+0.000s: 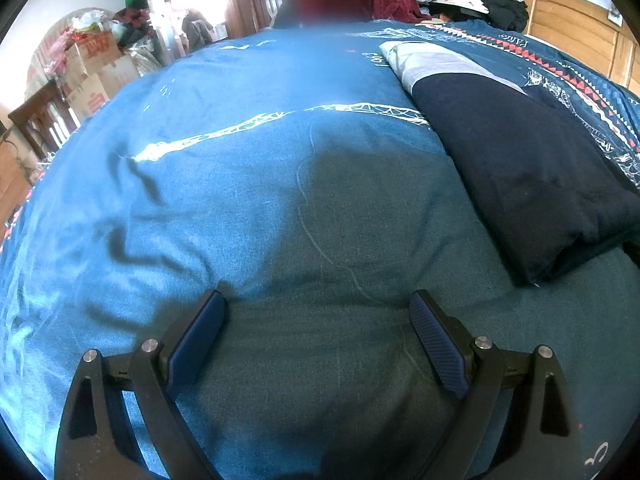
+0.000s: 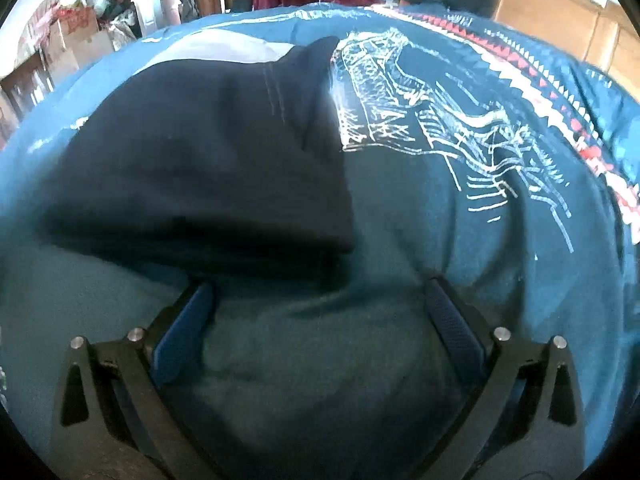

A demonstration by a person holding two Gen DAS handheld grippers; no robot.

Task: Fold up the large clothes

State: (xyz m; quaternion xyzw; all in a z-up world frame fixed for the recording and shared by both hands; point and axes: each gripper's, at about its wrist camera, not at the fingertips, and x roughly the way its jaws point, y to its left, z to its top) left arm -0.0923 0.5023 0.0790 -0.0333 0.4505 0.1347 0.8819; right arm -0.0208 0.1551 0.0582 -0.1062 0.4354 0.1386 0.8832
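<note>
I had both sets of fingers spread apart, empty: the folded navy garment [image 2: 200, 152] lay just beyond my right gripper [image 2: 320, 312], and far right of my left gripper [image 1: 318, 320].

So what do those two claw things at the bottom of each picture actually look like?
Each is a hand-held gripper, and the two look alike. The left hand-held gripper and the right hand-held gripper both have matte black angular arms with triangular cut-outs and round silver pins at the joints. The fingers carry dark blue, finely ribbed pads. No cables, sleeves or markings show.
</note>
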